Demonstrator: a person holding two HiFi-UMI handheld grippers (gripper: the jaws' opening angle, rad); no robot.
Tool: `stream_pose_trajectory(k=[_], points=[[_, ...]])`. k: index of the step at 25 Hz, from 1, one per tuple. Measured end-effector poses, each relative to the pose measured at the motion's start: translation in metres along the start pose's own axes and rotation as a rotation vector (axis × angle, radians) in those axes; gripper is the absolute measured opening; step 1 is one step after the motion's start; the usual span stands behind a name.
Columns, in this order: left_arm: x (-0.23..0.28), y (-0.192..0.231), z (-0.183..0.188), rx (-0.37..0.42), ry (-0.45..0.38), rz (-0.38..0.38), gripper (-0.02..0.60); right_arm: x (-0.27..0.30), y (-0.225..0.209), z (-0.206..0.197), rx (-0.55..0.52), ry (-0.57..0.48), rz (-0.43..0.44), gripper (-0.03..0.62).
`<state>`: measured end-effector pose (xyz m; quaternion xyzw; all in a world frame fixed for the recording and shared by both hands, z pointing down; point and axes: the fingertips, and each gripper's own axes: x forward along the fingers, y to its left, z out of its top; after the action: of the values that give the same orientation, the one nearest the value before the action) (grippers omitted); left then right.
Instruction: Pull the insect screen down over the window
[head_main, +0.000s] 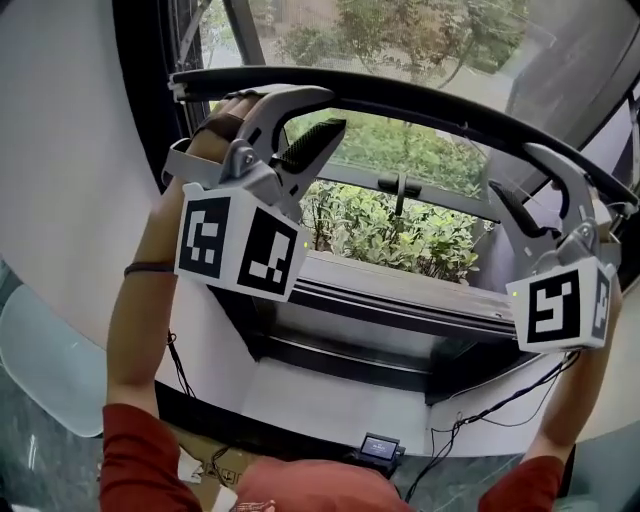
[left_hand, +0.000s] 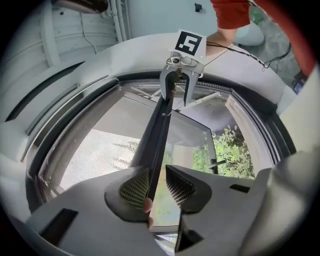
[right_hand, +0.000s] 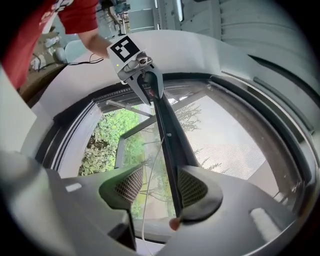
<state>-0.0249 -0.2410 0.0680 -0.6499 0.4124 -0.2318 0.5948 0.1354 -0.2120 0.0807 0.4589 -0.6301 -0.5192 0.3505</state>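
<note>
Insect screen bar (head_main: 420, 101) lies horizontal (long axis left to right).

Insect screen's dark pull bar (head_main: 430, 103) sits partway down, slanting across the window (head_main: 400, 235), grey mesh (left_hand: 95, 155) stretched above it.

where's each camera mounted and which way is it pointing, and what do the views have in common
Head view: on the person's head, facing steeply down at the window sill; shows both forearms, with the left gripper and right gripper at the screen bar.
Left gripper view: on the left gripper, looking along the bar toward the right gripper; own open jaws, a red sleeve.
Right gripper view: the opposite way, toward the left gripper; own open jaws, red shirt.
Shared: both gripper views see the bar, the mesh and each other.
</note>
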Motion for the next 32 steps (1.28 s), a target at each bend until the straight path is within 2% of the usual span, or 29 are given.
stream_pose_trajectory(k=[5,8,11,19,32], points=[[0.002,-0.005,0.002,-0.013,0.019,-0.041,0.109,-0.001,0.004,-0.005,0.033,0.0,0.032,0.218],[-0.005,-0.038,-0.003,-0.009,0.037,-0.075,0.11,-0.004,0.037,-0.014,0.033,0.012,0.061,0.216],[-0.013,-0.066,-0.011,-0.047,0.029,-0.089,0.112,-0.006,0.068,-0.018,0.041,0.018,0.073,0.218],[-0.018,-0.079,-0.015,-0.143,0.026,-0.118,0.114,-0.007,0.08,-0.016,0.111,0.018,0.129,0.219],[-0.033,-0.149,-0.025,-0.213,0.065,-0.199,0.114,-0.014,0.151,-0.032,0.212,0.027,0.204,0.221]])
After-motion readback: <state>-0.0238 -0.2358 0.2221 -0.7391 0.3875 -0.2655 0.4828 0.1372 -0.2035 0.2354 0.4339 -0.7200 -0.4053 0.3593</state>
